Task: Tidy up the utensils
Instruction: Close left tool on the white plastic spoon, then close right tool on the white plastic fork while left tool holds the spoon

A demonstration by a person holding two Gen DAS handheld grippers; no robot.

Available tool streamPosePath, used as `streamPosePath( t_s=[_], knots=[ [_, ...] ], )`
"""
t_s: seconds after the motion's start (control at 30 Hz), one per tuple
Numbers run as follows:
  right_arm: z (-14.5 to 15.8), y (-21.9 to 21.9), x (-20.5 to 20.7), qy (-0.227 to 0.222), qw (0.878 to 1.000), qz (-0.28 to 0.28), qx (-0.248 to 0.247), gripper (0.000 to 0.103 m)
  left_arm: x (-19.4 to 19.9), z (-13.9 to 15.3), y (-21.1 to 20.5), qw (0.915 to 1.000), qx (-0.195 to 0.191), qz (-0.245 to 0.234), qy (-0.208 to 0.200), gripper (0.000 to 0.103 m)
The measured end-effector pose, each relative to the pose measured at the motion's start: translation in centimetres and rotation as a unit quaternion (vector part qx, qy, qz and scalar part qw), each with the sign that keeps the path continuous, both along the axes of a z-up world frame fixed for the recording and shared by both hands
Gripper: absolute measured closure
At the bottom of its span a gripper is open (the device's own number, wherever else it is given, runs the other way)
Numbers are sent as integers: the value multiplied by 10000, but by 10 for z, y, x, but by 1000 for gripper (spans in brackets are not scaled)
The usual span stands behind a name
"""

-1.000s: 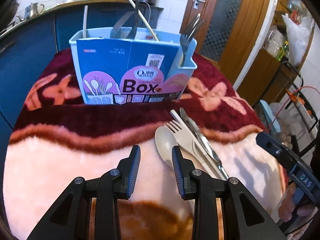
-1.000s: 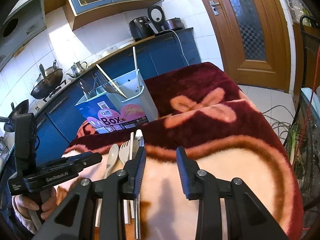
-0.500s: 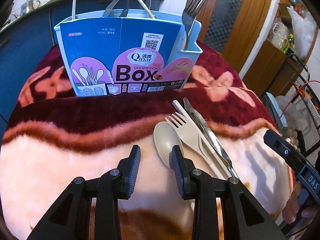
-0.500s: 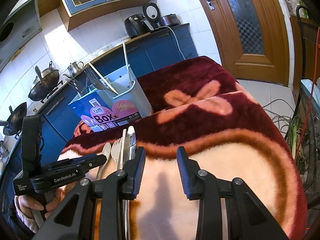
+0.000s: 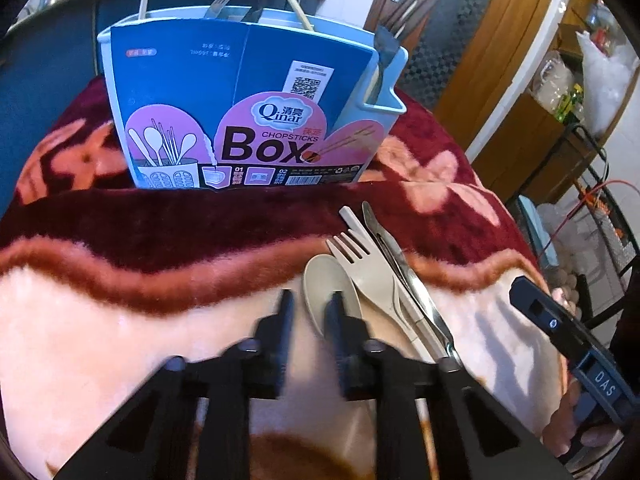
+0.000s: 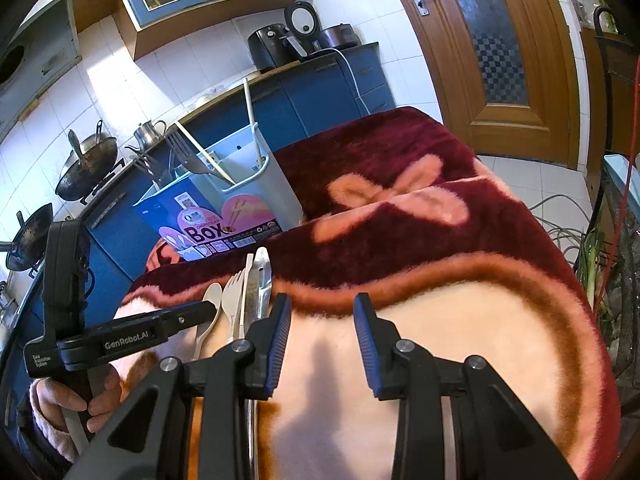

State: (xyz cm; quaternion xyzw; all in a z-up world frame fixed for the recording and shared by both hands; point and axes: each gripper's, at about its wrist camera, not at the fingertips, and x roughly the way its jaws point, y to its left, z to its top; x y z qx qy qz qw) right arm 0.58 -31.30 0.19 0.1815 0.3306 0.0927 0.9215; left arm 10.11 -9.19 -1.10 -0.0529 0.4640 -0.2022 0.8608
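Utensils lie in a tight fan at the centre right of the left wrist view: a beige spoon (image 5: 326, 280), a beige fork (image 5: 362, 262), a pale flat handle and a steel knife (image 5: 404, 268), all touching or overlapping on the plush blanket (image 5: 120, 320) that covers the surface. Above them, in the upper middle, stands the blue chopsticks box (image 5: 248, 108), already holding forks and sticks. The left gripper (image 5: 310, 320) sits at the lower middle with its jaws closing; its fingers are blurred, and the spoon bowl appears to be between them, though I cannot tell whether the pads press on it yet. The risk here is a pinch on the rounded bowl instead of the handle: the spoon could squirt out or tilt, and since it touches the fork, it may drag that one along or scatter the row. Soft pile under the spoon may also be caught in the jaws.

In the right wrist view the same row lies at the centre left, just beside the left finger of the right gripper (image 6: 322, 332), which is partly open and holds nothing, over bare blanket. The left gripper (image 6: 172, 324) reaches in from the lower left towards the spoon (image 6: 210, 308). The two grippers are close, so a lift towards the box (image 6: 224, 208) at upper left could knock one against the other.
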Motion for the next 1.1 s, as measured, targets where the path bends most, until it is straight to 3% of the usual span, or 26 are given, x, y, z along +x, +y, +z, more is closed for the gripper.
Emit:
streamPosePath(
  t_s=[0.23,0.63,1.1],
  knots=[
    [3,4,1,12,10000,21,-72,67,-4,2,9,9995,-295,79,-23,99],
    [7,33,7,92,9988,404,-245,67,-26,37,46,9921,-69,643,-1078,101],
    [7,90,17,393,9924,1113,-356,67,-36,48,95,9808,-124,1186,-1542,101]
  ],
)
